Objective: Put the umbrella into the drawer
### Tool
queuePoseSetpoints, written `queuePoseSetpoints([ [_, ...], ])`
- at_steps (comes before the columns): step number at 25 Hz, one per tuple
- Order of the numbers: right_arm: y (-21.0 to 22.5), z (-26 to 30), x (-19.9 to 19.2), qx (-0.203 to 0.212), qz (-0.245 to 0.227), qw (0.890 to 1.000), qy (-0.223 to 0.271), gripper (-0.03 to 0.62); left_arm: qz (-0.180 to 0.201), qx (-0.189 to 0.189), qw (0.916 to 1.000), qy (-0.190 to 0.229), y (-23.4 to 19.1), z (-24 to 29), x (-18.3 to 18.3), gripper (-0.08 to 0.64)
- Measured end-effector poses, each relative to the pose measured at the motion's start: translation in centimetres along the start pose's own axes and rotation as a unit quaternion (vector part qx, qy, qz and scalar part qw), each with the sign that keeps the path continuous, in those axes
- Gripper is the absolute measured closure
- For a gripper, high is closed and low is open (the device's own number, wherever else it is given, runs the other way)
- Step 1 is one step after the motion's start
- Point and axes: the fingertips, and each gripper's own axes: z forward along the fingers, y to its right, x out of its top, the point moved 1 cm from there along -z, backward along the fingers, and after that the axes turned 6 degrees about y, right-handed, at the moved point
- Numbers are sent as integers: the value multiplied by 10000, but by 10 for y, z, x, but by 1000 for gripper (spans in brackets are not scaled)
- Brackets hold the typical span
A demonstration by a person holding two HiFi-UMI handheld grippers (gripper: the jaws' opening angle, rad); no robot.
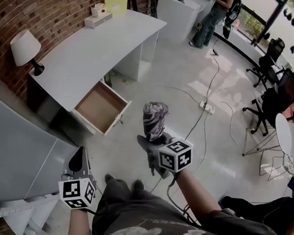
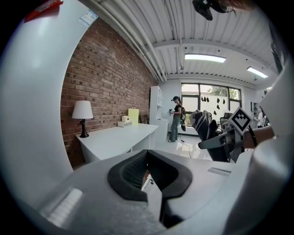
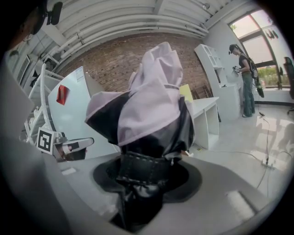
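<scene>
A folded umbrella (image 1: 155,120) with pale lilac and black fabric stands upright out of my right gripper (image 1: 151,139), whose jaws are shut on its strapped lower end. In the right gripper view the umbrella (image 3: 151,105) fills the middle, clamped in the right gripper (image 3: 147,172). The white desk (image 1: 95,47) has one drawer (image 1: 101,107) pulled open, its brown bottom bare, ahead and to the left of the umbrella. My left gripper (image 1: 79,156) hangs low at the left with nothing in it; in its own view the left gripper (image 2: 147,158) has its pads together.
A lamp (image 1: 26,48) and a tissue box (image 1: 98,11) stand on the desk. A white cabinet (image 1: 17,151) stands at the left. Cables and a power strip (image 1: 206,106) lie on the floor to the right. A person (image 1: 219,6) stands far back, and office chairs (image 1: 268,98) stand at the right.
</scene>
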Motion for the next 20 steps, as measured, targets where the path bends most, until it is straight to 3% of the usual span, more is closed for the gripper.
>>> queuePoseSetpoints([
  [7,18,53,1,38,-69,9994,-328,402,-61,142,9998,-131,-28,38,-14,551],
  [12,37,116,14,109,-591,9955,-731,402,-233,150,9992,-280,-57,91,-25,551],
  [17,45,202,7,379,-1543,9791,-1270,402,-552,287,9970,-457,-102,139,-54,551],
  [20,34,229,-17,715,-1951,9652,-1585,402,-785,503,9937,-627,-114,134,-82,551],
])
